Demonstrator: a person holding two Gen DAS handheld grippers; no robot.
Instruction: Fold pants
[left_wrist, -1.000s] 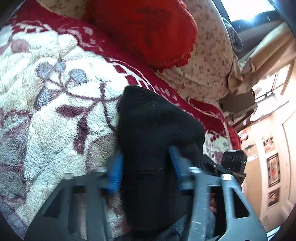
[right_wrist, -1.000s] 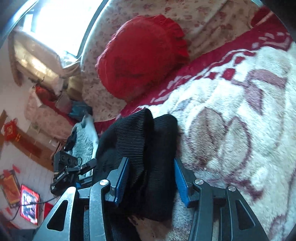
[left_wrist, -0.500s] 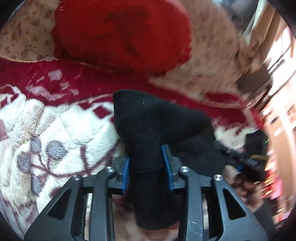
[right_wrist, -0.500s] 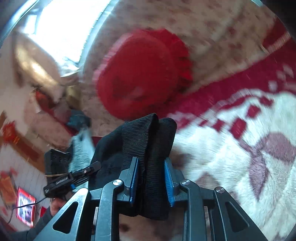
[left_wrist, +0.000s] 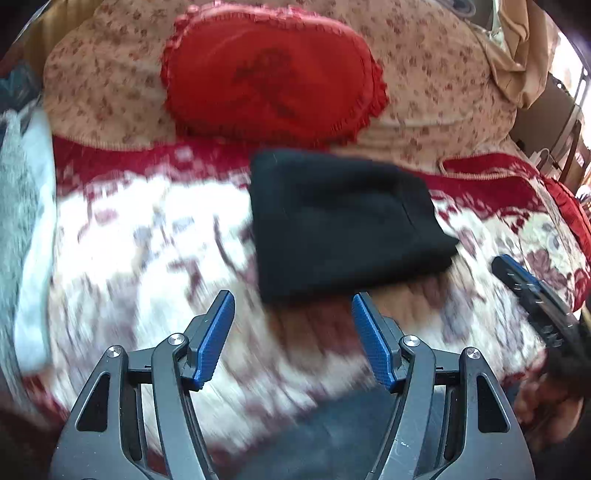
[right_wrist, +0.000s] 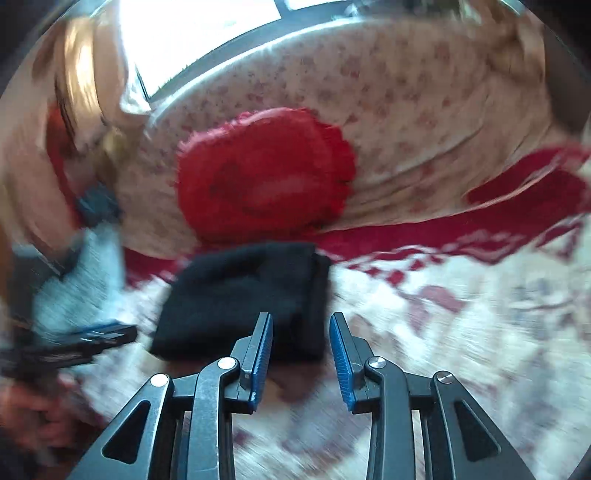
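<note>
Pants (left_wrist: 343, 225), black, folded into a compact block on the fleece blanket (left_wrist: 147, 236), just below the red cushion (left_wrist: 273, 74). Left gripper (left_wrist: 293, 314) just opened, fingers spread, empty. Right gripper (right_wrist: 301, 345) parted, gripping nothing.

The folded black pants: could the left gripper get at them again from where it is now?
Probably yes: the left gripper has open, empty jaws, and the folded black pants lie just ahead on the blanket, nothing between.

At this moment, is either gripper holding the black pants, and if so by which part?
Neither. The left gripper and right gripper both stand open and empty, their jaws having just opened; the folded black pants lie free on the blanket.
</note>
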